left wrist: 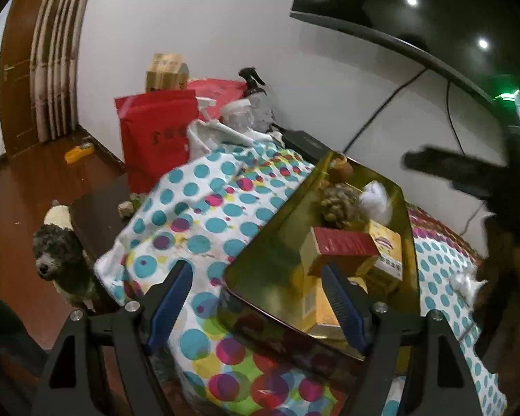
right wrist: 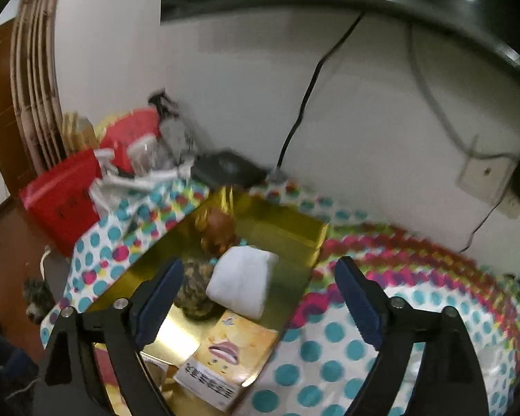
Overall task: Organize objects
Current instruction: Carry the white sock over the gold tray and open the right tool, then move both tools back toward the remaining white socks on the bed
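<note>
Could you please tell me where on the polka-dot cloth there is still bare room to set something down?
The polka-dot cloth lies bare between the gold tray and the red bag, and again right of the tray toward the wall. The tray itself is crowded with boxes, and the back corner by the spray bottle is cluttered.
</note>
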A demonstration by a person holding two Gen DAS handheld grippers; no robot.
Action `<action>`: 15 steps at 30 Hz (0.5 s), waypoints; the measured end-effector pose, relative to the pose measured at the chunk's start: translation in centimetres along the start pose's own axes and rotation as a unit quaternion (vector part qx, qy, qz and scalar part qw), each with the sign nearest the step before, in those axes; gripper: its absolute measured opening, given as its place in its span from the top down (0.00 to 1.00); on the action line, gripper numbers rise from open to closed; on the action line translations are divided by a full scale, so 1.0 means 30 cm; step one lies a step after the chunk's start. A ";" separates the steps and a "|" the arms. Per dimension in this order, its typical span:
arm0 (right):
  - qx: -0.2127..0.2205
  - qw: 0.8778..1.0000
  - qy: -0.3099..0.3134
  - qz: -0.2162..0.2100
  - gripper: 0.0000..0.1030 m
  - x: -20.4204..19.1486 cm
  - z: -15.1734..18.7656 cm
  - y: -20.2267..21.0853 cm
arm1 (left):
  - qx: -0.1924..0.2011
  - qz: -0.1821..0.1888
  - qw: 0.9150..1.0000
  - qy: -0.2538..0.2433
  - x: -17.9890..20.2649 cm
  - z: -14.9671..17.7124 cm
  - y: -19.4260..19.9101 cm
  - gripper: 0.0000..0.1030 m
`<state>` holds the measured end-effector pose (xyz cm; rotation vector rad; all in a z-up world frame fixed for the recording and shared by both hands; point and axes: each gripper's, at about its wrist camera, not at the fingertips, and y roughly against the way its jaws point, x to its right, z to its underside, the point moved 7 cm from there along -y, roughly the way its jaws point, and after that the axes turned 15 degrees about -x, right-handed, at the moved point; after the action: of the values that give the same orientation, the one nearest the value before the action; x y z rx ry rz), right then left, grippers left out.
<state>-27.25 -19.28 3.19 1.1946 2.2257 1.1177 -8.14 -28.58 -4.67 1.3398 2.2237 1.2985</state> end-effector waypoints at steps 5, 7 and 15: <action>0.005 0.998 -0.045 0.039 0.00 0.246 0.185 0.117 | 0.004 -0.009 0.999 -0.043 0.083 0.024 0.007 0.20; -0.009 0.995 -0.075 0.067 0.00 0.386 0.340 0.147 | 0.014 0.002 0.998 -0.066 0.114 0.031 0.033 0.19; -0.037 0.980 -0.182 0.075 0.00 0.762 0.746 0.198 | 0.109 0.056 0.976 -0.178 0.374 0.063 0.229 0.16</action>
<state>-22.89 11.94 -4.94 1.4244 1.8290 0.9369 -9.17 -17.23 2.16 1.6469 2.1080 0.7809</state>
